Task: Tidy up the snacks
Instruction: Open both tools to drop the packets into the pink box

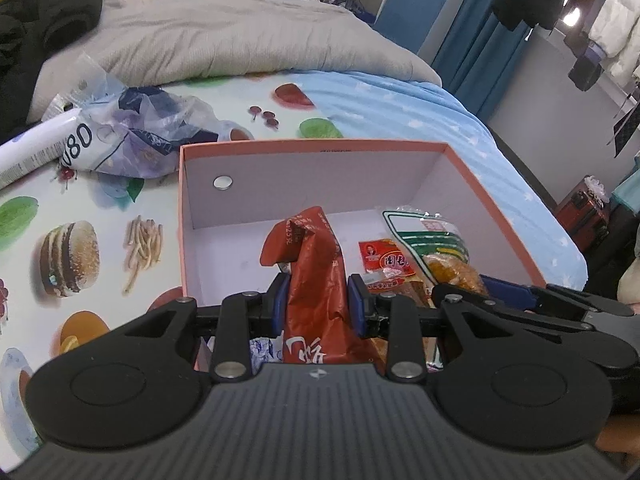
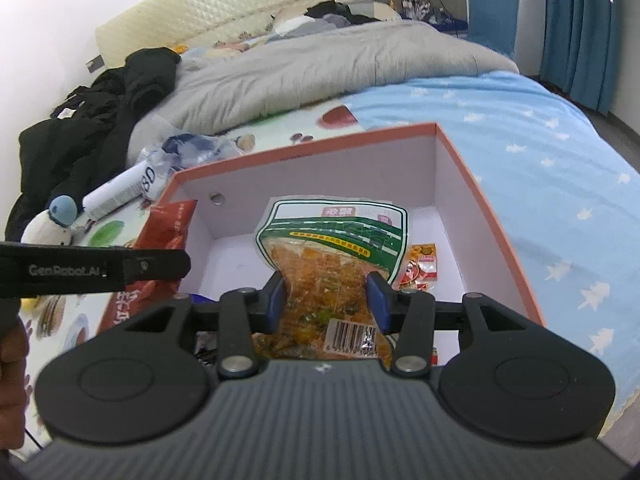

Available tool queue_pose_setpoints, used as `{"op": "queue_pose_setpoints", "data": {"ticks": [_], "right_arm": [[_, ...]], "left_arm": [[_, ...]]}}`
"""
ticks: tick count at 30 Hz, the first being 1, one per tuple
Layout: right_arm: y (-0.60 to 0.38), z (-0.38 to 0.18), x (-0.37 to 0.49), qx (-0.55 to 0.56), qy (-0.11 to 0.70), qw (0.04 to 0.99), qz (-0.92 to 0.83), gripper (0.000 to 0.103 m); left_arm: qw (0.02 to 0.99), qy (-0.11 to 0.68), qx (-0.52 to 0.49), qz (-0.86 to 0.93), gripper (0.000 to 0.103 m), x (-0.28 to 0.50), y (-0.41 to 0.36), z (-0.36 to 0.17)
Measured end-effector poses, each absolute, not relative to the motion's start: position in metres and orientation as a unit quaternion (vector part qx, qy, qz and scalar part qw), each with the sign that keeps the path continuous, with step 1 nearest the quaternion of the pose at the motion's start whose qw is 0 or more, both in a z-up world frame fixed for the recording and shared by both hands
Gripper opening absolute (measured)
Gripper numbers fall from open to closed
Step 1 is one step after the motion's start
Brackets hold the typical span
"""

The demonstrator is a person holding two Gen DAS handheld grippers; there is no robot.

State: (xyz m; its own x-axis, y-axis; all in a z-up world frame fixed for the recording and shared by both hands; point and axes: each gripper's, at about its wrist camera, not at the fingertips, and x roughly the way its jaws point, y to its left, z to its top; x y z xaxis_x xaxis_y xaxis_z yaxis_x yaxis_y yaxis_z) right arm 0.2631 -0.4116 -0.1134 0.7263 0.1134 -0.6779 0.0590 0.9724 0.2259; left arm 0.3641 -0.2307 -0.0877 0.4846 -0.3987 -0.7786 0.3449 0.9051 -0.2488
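Box lay open straight ahead of and below both grippers, floor largely bare toward its far wall. Left gripper clamped a crumpled red packet, long axis running forward over the near rim. Right gripper pinched a clear bag of orange snacks likewise (a small red sachet lay inside).

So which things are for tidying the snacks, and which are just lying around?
For the job: red snack bag, green-labelled snack bag, small red packet, pink box.

Just lying around: plastic bag, grey quilt, black clothes, plush toy.
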Motion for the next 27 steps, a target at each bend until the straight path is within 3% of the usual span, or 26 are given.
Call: {"op": "queue_pose_setpoints", "data": {"ticks": [8, 12, 16, 27], "right_arm": [[-0.414, -0.122, 0.271, 0.124, 0.380, 0.916, 0.015, 0.051], [-0.418, -0.121, 0.273, 0.133, 0.382, 0.915, 0.008, 0.055], [-0.416, -0.114, 0.268, 0.124, 0.378, 0.917, -0.009, 0.069], [-0.405, -0.064, 0.208, 0.141, 0.328, 0.934, -0.008, 0.069]], "left_arm": [[0.857, 0.464, -0.028, -0.221, 0.037, 0.370, -0.233, -0.091], [0.856, 0.465, -0.039, -0.222, 0.046, 0.367, -0.230, -0.086], [0.868, 0.444, -0.033, -0.218, 0.049, 0.354, -0.224, -0.064], [0.888, 0.397, -0.060, -0.222, 0.051, 0.292, -0.195, 0.011]]}}
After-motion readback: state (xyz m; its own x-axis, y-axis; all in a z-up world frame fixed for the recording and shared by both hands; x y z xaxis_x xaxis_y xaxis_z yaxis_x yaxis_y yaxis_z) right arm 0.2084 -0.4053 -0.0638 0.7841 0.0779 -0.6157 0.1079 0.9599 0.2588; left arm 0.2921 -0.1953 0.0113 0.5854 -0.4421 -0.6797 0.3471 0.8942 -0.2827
